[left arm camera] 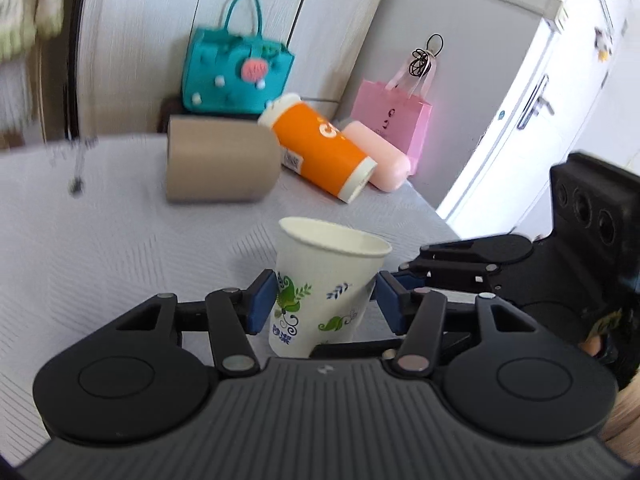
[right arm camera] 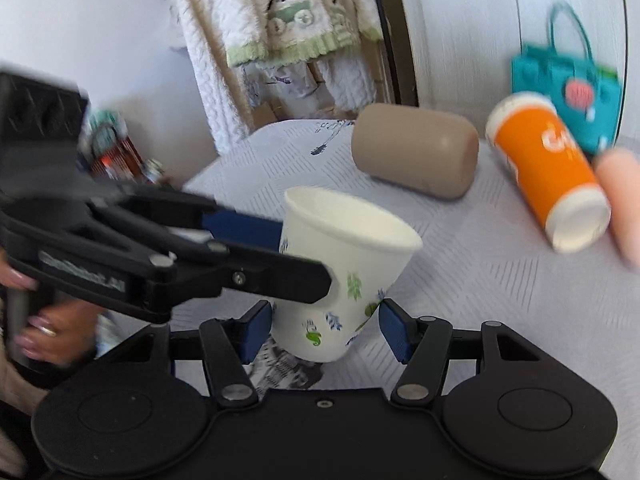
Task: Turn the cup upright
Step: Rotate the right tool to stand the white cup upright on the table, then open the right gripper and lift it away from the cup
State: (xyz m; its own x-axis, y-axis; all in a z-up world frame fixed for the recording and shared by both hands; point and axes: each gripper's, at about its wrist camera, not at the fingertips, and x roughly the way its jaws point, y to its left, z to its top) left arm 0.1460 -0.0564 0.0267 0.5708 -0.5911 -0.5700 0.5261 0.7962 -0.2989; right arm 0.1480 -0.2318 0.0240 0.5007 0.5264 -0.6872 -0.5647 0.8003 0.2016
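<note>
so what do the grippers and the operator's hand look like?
Both grippers, left gripper and right gripper, are matte black linkage frames with silver pivot pins, round side discs and blue rubber pads. The operator's bare hand wears a ring and pale nail polish.

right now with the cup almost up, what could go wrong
1. The paper cup is tilted, base near the table; let go early and it may tip over.
2. Both the left gripper and right gripper flank its thin wall; a squeeze could crush it.
3. The orange cup lies close behind.
</note>
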